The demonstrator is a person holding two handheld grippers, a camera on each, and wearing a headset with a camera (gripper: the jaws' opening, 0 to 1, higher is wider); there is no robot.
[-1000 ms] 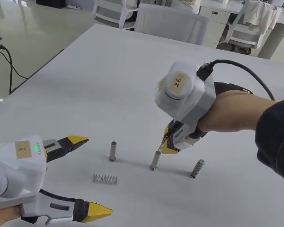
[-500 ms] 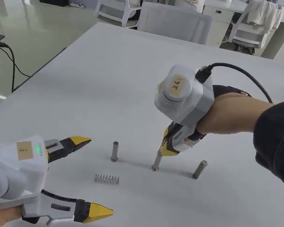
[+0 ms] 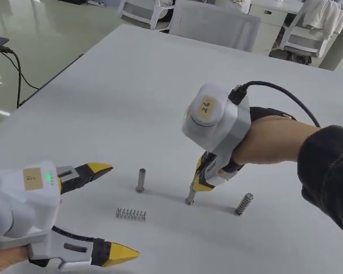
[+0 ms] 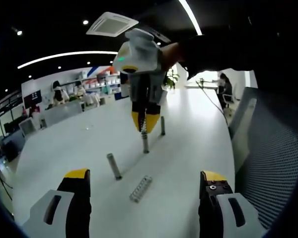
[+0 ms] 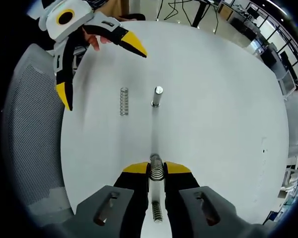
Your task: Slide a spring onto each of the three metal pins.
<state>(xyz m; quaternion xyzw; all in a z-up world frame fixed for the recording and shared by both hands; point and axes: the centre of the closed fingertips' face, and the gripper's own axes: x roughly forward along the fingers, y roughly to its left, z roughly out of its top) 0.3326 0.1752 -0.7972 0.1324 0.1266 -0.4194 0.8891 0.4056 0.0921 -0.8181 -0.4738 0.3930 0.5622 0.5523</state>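
Note:
Three metal pins stand in a row on the white table (image 3: 131, 97). The left pin (image 3: 141, 180) (image 5: 157, 96) (image 4: 113, 166) is bare. My right gripper (image 3: 202, 184) (image 5: 157, 168) (image 4: 143, 121) is shut on a spring (image 3: 195, 178) (image 5: 157, 167), held upright over the top of the middle pin (image 3: 190, 197) (image 4: 145, 144). The right pin (image 3: 244, 204) (image 4: 162, 125) carries a spring. A loose spring (image 3: 131, 214) (image 4: 141, 181) (image 5: 123, 100) lies flat in front of the bare pin. At the near left, my left gripper (image 3: 117, 209) (image 4: 144, 174) (image 5: 102, 74) hangs open, holding nothing.
The table's left edge (image 3: 57, 77) drops to the floor, where a black cable (image 3: 14, 68) runs. Grey chairs (image 3: 214, 25) stand at the far edge. The right gripper's black cable (image 3: 274, 91) arcs over the person's hand.
The right gripper has come down a little with its spring over the middle pin. The left gripper stays open in place. The head camera has shifted slightly.

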